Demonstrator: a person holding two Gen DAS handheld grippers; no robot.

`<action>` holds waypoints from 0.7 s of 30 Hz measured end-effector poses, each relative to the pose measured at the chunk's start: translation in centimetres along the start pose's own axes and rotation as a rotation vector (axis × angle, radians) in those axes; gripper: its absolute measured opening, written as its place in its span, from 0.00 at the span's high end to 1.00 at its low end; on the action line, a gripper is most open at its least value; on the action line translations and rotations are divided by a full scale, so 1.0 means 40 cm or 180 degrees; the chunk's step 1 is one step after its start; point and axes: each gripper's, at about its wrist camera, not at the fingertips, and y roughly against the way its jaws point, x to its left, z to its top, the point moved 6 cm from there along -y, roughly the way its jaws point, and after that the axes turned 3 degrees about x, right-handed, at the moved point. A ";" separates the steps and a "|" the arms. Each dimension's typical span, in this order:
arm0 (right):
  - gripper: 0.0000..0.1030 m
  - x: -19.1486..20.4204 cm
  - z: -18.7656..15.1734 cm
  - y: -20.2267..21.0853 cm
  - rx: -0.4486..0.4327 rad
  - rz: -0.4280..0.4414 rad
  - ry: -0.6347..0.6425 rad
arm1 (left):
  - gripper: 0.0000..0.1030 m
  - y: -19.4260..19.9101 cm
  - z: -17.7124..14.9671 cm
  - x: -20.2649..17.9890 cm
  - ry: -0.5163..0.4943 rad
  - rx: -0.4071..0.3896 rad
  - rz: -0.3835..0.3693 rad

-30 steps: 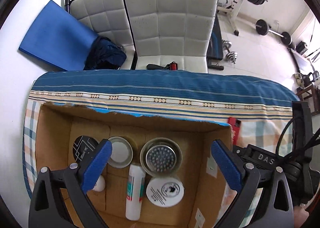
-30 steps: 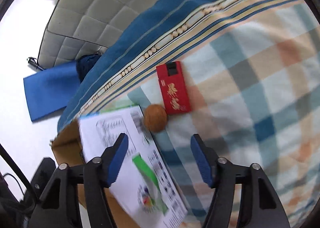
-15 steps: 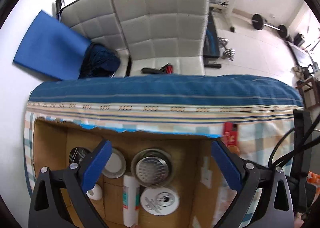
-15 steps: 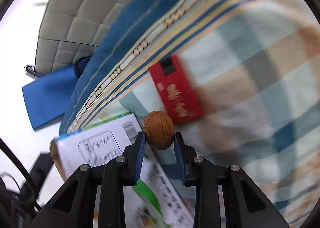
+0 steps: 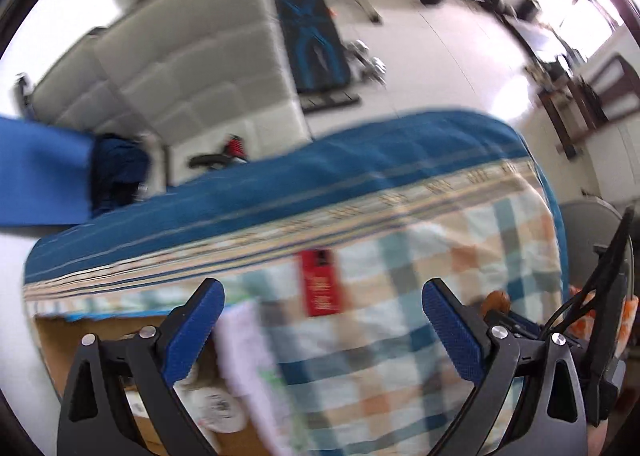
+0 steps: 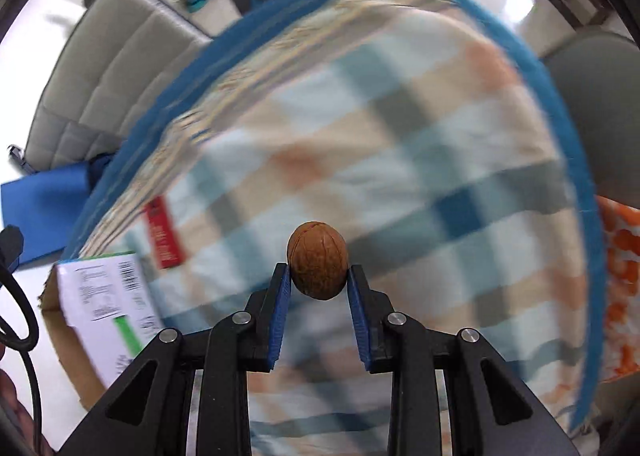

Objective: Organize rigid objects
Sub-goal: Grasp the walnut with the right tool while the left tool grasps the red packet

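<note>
Right gripper (image 6: 318,280): clenched on the walnut (image 6: 317,266), blue pads pressing its two sides, nut standing proud of the fingertips and clear of the checked cloth (image 6: 400,160) beneath. Landmark: the cardboard box (image 6: 66,330) at the cloth's left end. Walnut well to the right of that box; red packet (image 6: 163,233) flat on the cloth between nut and box, just beside the box's printed white flap (image 6: 100,296). Background smeared, so finer detail of the cloth unreadable.

Left gripper (image 5: 322,320): released, jaws wide apart, nothing between them, hanging over the cloth just right of the box (image 5: 100,332), above the near side of the red packet (image 5: 320,288). Round white items faintly visible inside the box, too blurred to name.

Step in hand, by judgement: transport of the grasped walnut toward the box. Next move likely calls for a carry leftward over the flap, a lowering into free space among the contents, then a release. Risk: round, hard shell prone to slip or roll.
</note>
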 end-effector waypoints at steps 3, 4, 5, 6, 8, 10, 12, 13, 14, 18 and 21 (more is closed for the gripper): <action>0.70 -0.084 0.014 0.009 0.0025 -0.0117 -0.0054 | 0.01 -0.105 0.017 -0.053 -0.0107 0.0306 0.0040; 0.69 -0.095 0.018 0.009 0.0033 -0.0121 -0.0074 | 0.01 -0.150 0.019 -0.057 -0.0120 0.0446 0.0104; 0.69 -0.113 0.023 0.011 0.0037 -0.0134 -0.0093 | 0.01 -0.182 0.017 -0.060 -0.0120 0.0555 0.0113; 0.69 -0.128 0.027 0.013 0.0046 -0.0149 -0.0093 | 0.01 -0.205 0.018 -0.058 -0.0111 0.0625 0.0127; 0.69 -0.150 0.032 0.016 0.0047 -0.0108 -0.0138 | 0.01 -0.260 0.018 -0.051 -0.0100 0.0804 0.0164; 0.69 -0.168 0.019 0.025 0.0053 -0.0065 -0.0124 | 0.01 -0.309 0.018 -0.034 -0.0051 0.0990 0.0177; 0.69 -0.169 0.019 0.025 0.0063 -0.0030 -0.0095 | 0.01 -0.349 0.014 -0.016 -0.0017 0.1159 0.0212; 0.69 -0.171 0.019 0.022 0.0077 -0.0030 -0.0069 | 0.01 -0.363 0.010 -0.010 -0.0009 0.1221 0.0227; 0.69 -0.171 0.017 0.019 0.0097 -0.0033 -0.0048 | 0.01 -0.377 0.003 -0.002 -0.0002 0.1277 0.0262; 0.69 -0.179 0.003 0.016 0.0112 -0.0008 0.0004 | 0.10 -0.380 -0.002 -0.002 0.0017 0.1146 0.0098; 0.69 -0.181 -0.009 0.020 0.0117 -0.0050 0.0096 | 0.36 -0.359 0.001 -0.019 -0.0029 0.1000 0.0064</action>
